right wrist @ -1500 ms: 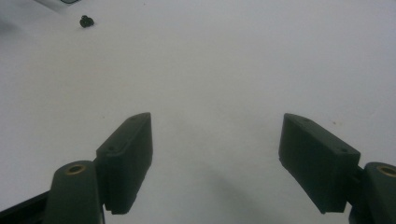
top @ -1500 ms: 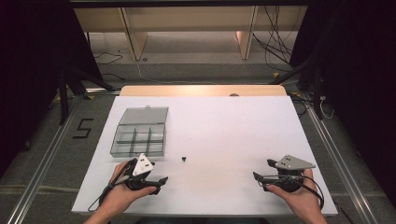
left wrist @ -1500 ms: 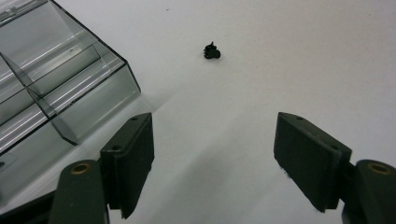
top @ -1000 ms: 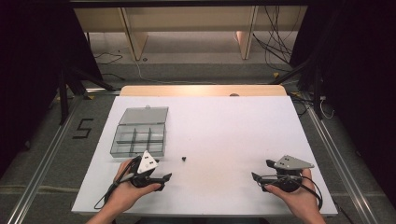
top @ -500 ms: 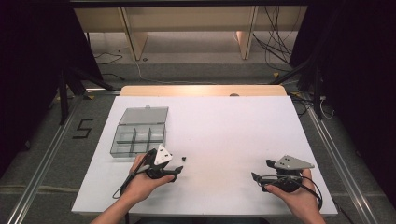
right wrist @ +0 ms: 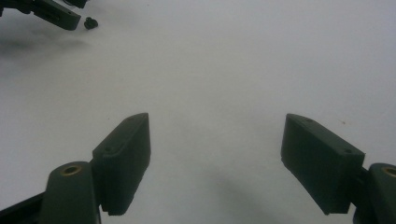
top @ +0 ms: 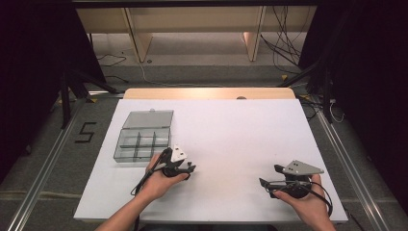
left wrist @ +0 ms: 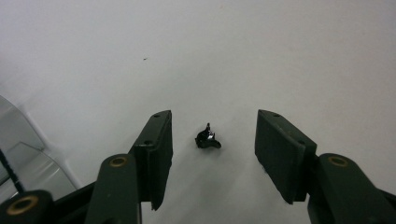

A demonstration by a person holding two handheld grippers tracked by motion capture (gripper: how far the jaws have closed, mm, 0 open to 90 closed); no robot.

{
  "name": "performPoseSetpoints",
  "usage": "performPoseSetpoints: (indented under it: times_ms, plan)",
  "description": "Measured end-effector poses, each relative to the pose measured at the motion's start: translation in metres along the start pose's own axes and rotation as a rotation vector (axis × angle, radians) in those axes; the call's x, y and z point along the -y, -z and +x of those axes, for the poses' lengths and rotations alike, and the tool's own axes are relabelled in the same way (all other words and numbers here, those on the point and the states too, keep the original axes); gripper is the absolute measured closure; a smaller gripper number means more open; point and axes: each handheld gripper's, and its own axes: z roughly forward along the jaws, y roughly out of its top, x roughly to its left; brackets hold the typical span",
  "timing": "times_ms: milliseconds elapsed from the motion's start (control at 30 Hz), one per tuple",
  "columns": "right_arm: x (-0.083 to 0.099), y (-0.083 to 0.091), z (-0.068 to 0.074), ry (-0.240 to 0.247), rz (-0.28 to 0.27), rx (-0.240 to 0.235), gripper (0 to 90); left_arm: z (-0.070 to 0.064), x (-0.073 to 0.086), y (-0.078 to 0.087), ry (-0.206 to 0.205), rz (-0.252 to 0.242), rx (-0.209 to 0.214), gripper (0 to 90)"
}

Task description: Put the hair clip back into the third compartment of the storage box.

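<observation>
White tabletop carries a clear divided box at 10 o'clock, lid open; its compartments look empty, though I can't tell for sure. Left hand-held gripper sits just at the box's 5 o'clock, jaws released and straddling a small black part, not yet touching it. Step looks like the pick-up approach; next move calls for closing squarely on it. Right hand-held gripper at 5 o'clock, released, idle.
</observation>
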Motion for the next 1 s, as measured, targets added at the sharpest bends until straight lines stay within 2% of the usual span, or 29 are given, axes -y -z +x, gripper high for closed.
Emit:
performPoseSetpoints:
  times_ms: [467,1000]
  plan:
    - [0.000,0.000,0.000,-0.001,-0.005,0.002,25.0,0.007,0.000,-0.011,0.041,0.025,0.013,53.5]
    - [0.000,0.001,-0.001,-0.003,-0.007,0.005,24.8,0.009,0.000,-0.015,0.057,0.042,0.039,59.5]
